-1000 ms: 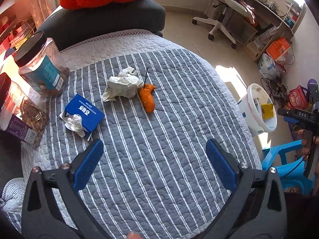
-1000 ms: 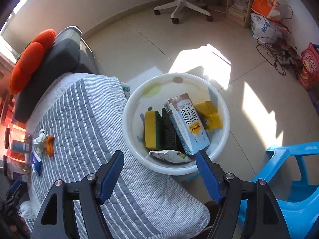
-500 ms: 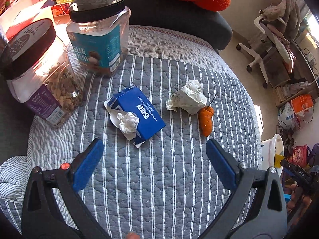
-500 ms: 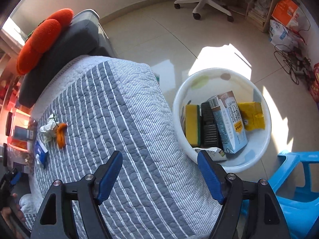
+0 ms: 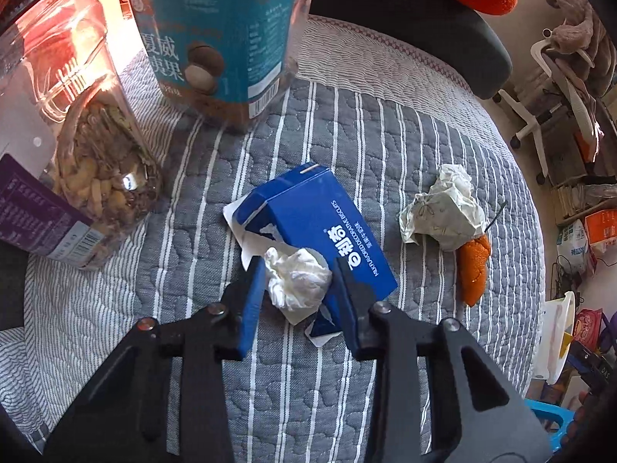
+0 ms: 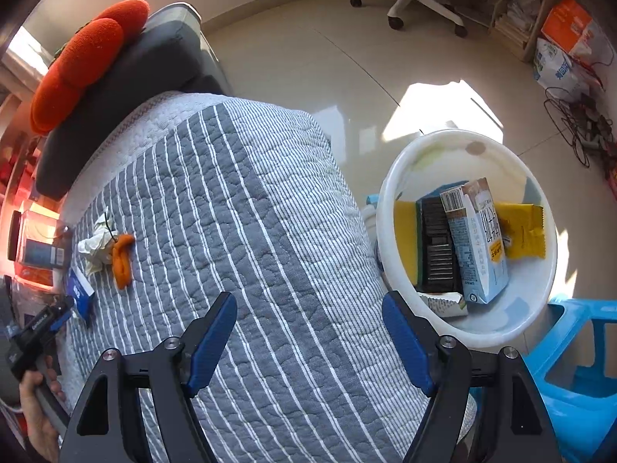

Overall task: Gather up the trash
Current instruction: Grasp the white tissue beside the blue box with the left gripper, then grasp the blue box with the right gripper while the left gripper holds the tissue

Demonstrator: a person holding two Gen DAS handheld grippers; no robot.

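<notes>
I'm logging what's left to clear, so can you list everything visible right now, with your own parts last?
crumpled tissue: one, white, on the blue box, between the closing left jaws
biscuit box: one, blue, on the quilt
paper wad: one, cream, beside the peel
orange peel: one, orange, on the quilt
snack jars: two, clear, quilt's far edge
quilt: one, grey striped
basin: one, white, on the floor, holding trash
milk carton: one, pale blue, in the basin
left gripper: blue pads
right gripper: open, empty
</notes>
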